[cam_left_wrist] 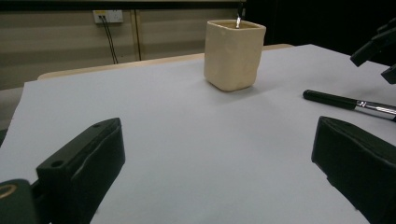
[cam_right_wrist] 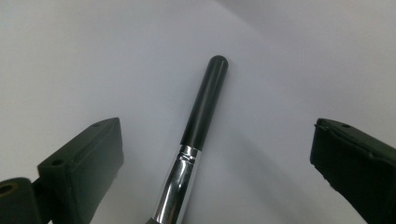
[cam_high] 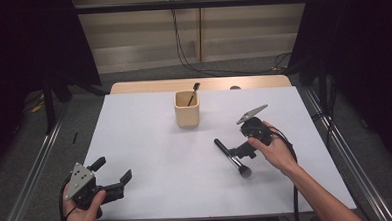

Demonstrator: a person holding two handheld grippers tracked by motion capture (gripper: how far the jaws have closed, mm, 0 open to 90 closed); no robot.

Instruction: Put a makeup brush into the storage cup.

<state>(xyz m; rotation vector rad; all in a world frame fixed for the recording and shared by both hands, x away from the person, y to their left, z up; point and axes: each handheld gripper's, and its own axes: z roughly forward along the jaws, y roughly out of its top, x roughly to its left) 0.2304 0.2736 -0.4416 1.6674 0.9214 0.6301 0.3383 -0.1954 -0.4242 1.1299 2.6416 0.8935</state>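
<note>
Setting: a white desk (cam_high: 151, 157) in a dim room, pale wall panels and hanging cables behind it, dark curtains at both sides.

Landmark: a cream cup (cam_high: 187, 109) stands toward the far middle of the desk, with a thin dark tool (cam_high: 193, 92) leaning out of it.

Thing in hand: a makeup brush (cam_high: 232, 157) lies flat on the desk, nearer the person than the cup and off to the cup's right.

Long axis: the brush lies slantwise; its black handle end points back toward the cup, its bristle head lies farthest from the cup, nearest the person.

Right gripper (cam_high: 241, 151): it hovers low over the brush, on the cup's right; its fingers are spread wide and grip nothing.

Key relation: in the right gripper view the brush (cam_right_wrist: 198, 140) runs up the middle of the gap, the black handle and silver ferrule between the two fingers (cam_right_wrist: 81, 163), lengthwise along the reach and touching neither.

Left gripper (cam_high: 114, 174): well apart from the cup, at the near left of the desk, fingers also spread and empty; from its view the cup (cam_left_wrist: 233, 53) and the brush (cam_left_wrist: 348, 102) lie far ahead.

Nearer hand: the right, clearly.

Judgement: the fingers look lined up to close across the shaft near the ferrule; a lift toward the cup would likely follow.
</note>
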